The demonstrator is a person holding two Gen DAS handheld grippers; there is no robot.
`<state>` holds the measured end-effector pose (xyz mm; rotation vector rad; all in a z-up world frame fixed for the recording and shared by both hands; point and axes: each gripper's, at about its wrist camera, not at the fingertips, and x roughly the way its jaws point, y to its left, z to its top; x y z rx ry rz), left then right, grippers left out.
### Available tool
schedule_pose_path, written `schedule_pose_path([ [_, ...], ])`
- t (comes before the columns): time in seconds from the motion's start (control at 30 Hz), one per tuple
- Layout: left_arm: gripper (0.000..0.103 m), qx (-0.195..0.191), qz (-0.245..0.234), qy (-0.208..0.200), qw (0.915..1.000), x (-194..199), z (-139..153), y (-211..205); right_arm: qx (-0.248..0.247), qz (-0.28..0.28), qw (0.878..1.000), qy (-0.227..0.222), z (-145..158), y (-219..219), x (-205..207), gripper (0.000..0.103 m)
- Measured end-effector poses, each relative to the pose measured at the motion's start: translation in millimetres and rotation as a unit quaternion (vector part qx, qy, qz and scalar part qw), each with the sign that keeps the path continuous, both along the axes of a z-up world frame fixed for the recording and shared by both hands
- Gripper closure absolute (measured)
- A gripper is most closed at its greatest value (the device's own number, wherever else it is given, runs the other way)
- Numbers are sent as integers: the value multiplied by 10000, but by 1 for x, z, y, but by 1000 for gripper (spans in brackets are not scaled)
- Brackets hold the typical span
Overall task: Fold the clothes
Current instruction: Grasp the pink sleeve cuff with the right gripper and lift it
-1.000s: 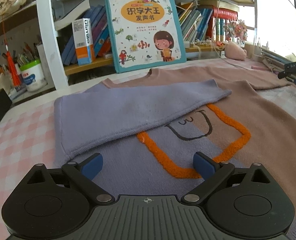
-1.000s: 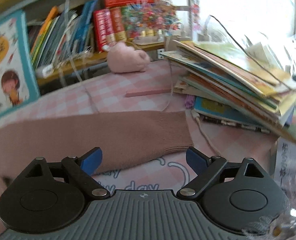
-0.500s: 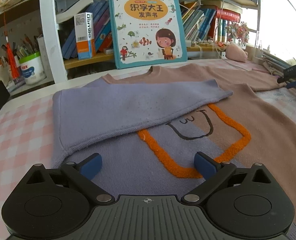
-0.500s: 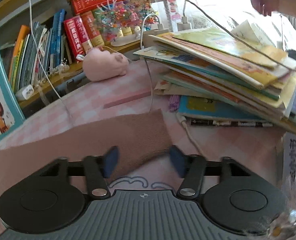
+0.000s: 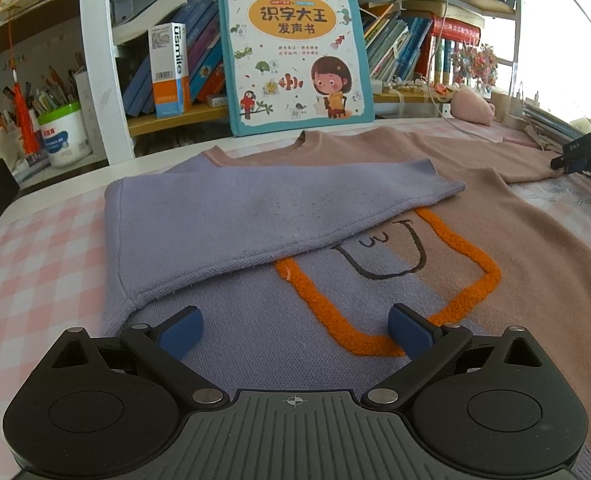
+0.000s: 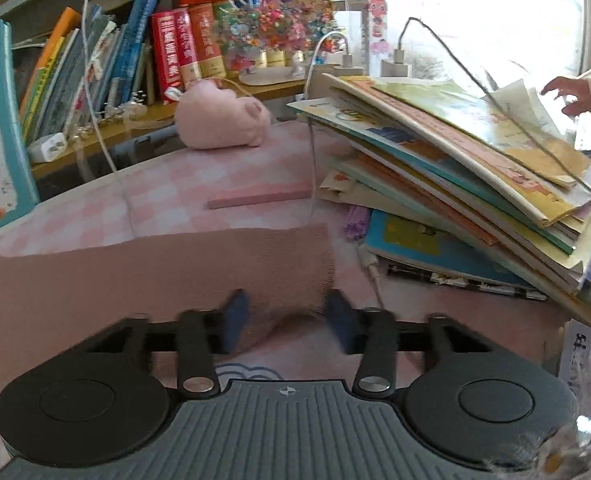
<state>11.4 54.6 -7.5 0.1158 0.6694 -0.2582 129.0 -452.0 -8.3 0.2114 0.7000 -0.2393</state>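
Note:
A pink and purple sweater (image 5: 495, 216) with an orange looped outline lies flat on the checked tablecloth (image 5: 27, 264). Its purple sleeve (image 5: 255, 208) is folded across the chest. My left gripper (image 5: 295, 326) hovers open just above the sweater's lower front, with nothing between its fingers. The pink sleeve (image 6: 155, 272) stretches out to the right. My right gripper (image 6: 287, 316) is at that sleeve's cuff. Its jaws are closing, and the blue pads touch the bunched cuff on both sides. In the left wrist view the right gripper (image 5: 583, 156) shows at the far right edge.
A slanting stack of picture books (image 6: 455, 168) lies right beside the cuff, with a person's hand (image 6: 575, 96) over it. A white cable (image 6: 311, 160), a pink strip (image 6: 259, 198) and a pink plush (image 6: 219, 120) lie behind. A large picture book (image 5: 295, 52) leans on the shelf.
The right gripper's jaws have gone from wide apart to narrow around the pink cuff, and it has moved in closer to the cuff. The left gripper has stayed put.

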Motion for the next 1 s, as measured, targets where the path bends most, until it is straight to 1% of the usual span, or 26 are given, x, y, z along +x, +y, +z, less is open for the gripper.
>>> schedule_pose_path([
  [0.03,2,2,1,1,10000,0,0,0,107,68,9999,-3,1,0,0,93],
  [0.13,2,10,2,2,10000,0,1,-1,290,100,9995,-72,5,4,-3,94],
  [0.17,2,14,1,1,10000,0,1,-1,407,130,9990,-165,8,6,-6,95],
  [0.23,2,27,5,-1,10000,0,1,-1,734,281,9957,-483,22,13,-14,95],
  [0.3,1,23,15,7,10000,1,1,-1,990,524,9902,-837,42,25,-24,95],
  [0.37,1,30,23,7,10000,1,0,-1,1062,871,9834,-1186,66,42,-32,95],
  [0.47,0,49,33,0,10000,1,0,-2,999,1542,9688,-1663,107,79,-42,95],
  [0.57,0,61,38,-4,10000,1,0,-1,851,2135,9521,-2019,141,117,-44,95],
  [0.67,0,53,40,0,10000,2,0,-1,718,2647,9354,-2230,165,154,-39,95],
  [0.8,0,72,42,-1,10000,2,1,-2,593,3160,9175,-2342,183,197,-25,95],
  [1.0,0,57,46,13,10000,2,1,-2,671,3766,8937,-2345,185,259,-11,95],
])
